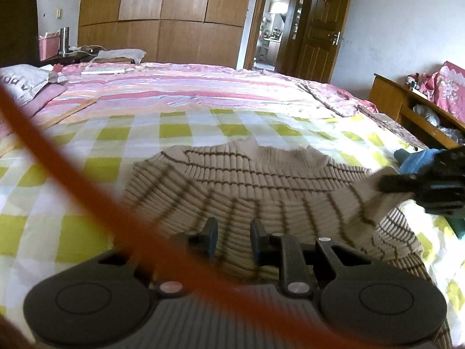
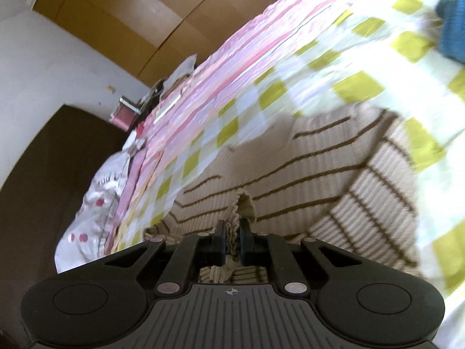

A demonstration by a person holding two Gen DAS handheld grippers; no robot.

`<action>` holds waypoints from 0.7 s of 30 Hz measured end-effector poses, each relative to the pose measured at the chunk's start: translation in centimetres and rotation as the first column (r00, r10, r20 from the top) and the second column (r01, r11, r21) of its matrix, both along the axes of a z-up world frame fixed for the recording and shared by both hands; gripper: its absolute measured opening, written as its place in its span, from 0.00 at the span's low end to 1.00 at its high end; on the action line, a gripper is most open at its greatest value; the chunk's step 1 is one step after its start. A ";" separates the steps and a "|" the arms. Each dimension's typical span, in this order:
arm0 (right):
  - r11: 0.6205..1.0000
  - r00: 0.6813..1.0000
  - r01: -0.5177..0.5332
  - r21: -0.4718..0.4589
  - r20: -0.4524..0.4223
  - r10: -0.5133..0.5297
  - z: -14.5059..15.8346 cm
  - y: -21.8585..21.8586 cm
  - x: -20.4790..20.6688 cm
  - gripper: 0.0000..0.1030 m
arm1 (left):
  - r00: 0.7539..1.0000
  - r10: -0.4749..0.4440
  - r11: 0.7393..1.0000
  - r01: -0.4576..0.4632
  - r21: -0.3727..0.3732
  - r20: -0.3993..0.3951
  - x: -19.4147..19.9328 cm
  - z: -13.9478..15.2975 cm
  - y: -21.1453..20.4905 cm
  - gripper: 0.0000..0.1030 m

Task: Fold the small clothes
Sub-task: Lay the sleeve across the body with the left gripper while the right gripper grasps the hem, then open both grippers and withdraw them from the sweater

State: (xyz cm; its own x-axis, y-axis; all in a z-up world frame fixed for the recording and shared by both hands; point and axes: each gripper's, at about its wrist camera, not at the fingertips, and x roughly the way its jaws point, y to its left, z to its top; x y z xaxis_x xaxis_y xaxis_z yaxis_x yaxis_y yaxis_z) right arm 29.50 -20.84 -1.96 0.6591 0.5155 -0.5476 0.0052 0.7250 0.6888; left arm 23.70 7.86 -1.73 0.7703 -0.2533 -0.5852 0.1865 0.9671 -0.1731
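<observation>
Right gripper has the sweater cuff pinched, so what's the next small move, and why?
Probably carry the cuff across onto the sweater's body, then let go. The right gripper is shut on the lifted sleeve, which is not yet laid flat, while the left gripper is open above the hem, holding nothing.

Soft, even daylight fills both fisheye views, brightest through the doorway [image 1: 271,23] at twelve o'clock. Edges bow and darken into black corners. An orange cord [image 1: 87,180] at nine o'clock is defocused; the right view smears toward two o'clock.
</observation>
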 end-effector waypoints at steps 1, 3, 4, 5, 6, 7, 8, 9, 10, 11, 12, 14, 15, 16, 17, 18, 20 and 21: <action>1.000 1.000 0.009 0.005 0.001 -0.009 0.0 -0.9 -0.4 0.09 | 1.000 -0.001 1.000 0.001 0.002 0.001 0.2 0.0 -0.2 0.29; 1.000 1.000 0.025 0.007 0.004 -0.025 0.1 -1.9 -1.1 0.09 | 1.000 -0.006 1.000 0.006 0.010 0.002 0.5 0.1 -0.5 0.29; 0.999 0.999 0.035 0.001 0.006 -0.035 0.1 -2.4 -1.5 0.09 | 1.000 -0.009 1.000 0.009 0.016 0.003 0.7 0.1 -0.7 0.29; 0.999 0.999 0.047 -0.006 0.007 -0.047 0.1 -2.9 -1.8 0.09 | 1.000 -0.011 1.000 0.011 0.024 0.003 0.8 0.1 -0.9 0.29; 0.998 0.998 0.057 -0.014 0.007 -0.057 -0.1 -3.3 -2.1 0.09 | 1.000 -0.013 0.999 0.013 0.032 0.001 1.0 0.0 -1.1 0.29; 0.997 0.998 0.069 -0.021 0.004 -0.069 -0.2 -3.6 -2.2 0.09 | 1.000 -0.013 0.999 0.014 0.037 -0.003 1.2 -0.2 -1.3 0.29; 0.996 0.996 0.084 -0.028 -0.001 -0.084 -0.5 -4.1 -2.3 0.09 | 1.000 -0.014 0.999 0.015 0.040 -0.009 1.4 -0.4 -1.4 0.29; 0.994 0.995 0.101 -0.034 -0.007 -0.102 -0.9 -4.6 -2.3 0.09 | 1.000 -0.016 0.999 0.017 0.046 -0.016 1.6 -0.7 -1.6 0.29; 0.993 0.993 0.114 -0.042 -0.008 -0.114 -1.2 -4.9 -2.3 0.09 | 1.000 -0.017 0.998 0.018 0.054 -0.022 1.7 -0.9 -1.8 0.29; 0.990 0.992 0.127 -0.055 -0.010 -0.128 -1.6 -5.2 -2.3 0.09 | 1.000 -0.017 0.998 0.019 0.062 -0.026 1.8 -1.1 -1.8 0.29; 0.989 0.991 0.132 -0.061 -0.015 -0.133 -2.0 -5.4 -2.3 0.09 | 0.999 -0.017 0.997 0.019 0.069 -0.034 2.0 -1.4 -2.0 0.29; 0.988 0.991 0.130 -0.082 -0.023 -0.132 -2.6 -5.5 -2.3 0.09 | 0.999 -0.014 0.997 0.018 0.075 -0.046 2.1 -1.9 -1.9 0.29; 0.987 0.992 0.120 -0.103 -0.029 -0.124 -2.9 -5.4 -2.3 0.09 | 0.999 -0.013 0.997 0.017 0.078 -0.050 2.2 -2.1 -1.9 0.30; 0.985 0.992 0.116 -0.129 -0.032 -0.121 -3.1 -5.2 -2.4 0.09 | 0.999 -0.015 0.997 0.019 0.081 -0.050 2.2 -2.1 -2.0 0.30; 0.982 0.992 0.116 -0.151 -0.032 -0.122 -3.2 -5.1 -2.4 0.10 | 0.999 -0.016 0.996 0.020 0.086 -0.051 2.2 -2.1 -2.0 0.30; 0.977 0.992 0.116 -0.177 -0.031 -0.123 -3.4 -5.0 -2.5 0.13 | 0.998 -0.016 0.995 0.021 0.095 -0.053 2.2 -2.1 -2.1 0.31; 0.966 0.992 0.108 -0.233 -0.031 -0.119 -3.5 -4.8 -2.4 0.13 | 0.998 -0.017 0.994 0.023 0.110 -0.052 2.1 -2.0 -2.3 0.31; 0.964 0.993 0.101 -0.245 -0.031 -0.112 -3.4 -4.7 -2.5 0.14 | 0.998 -0.018 0.993 0.024 0.116 -0.052 2.0 -1.9 -2.3 0.31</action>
State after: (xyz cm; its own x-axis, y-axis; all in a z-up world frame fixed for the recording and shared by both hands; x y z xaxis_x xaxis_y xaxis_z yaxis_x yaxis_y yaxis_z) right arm 26.99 -25.54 -5.34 0.6751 0.2921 -0.6774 0.1178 0.8638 0.4899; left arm 25.68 5.55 -3.60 0.7341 -0.1970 -0.6498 0.2010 0.9771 -0.0693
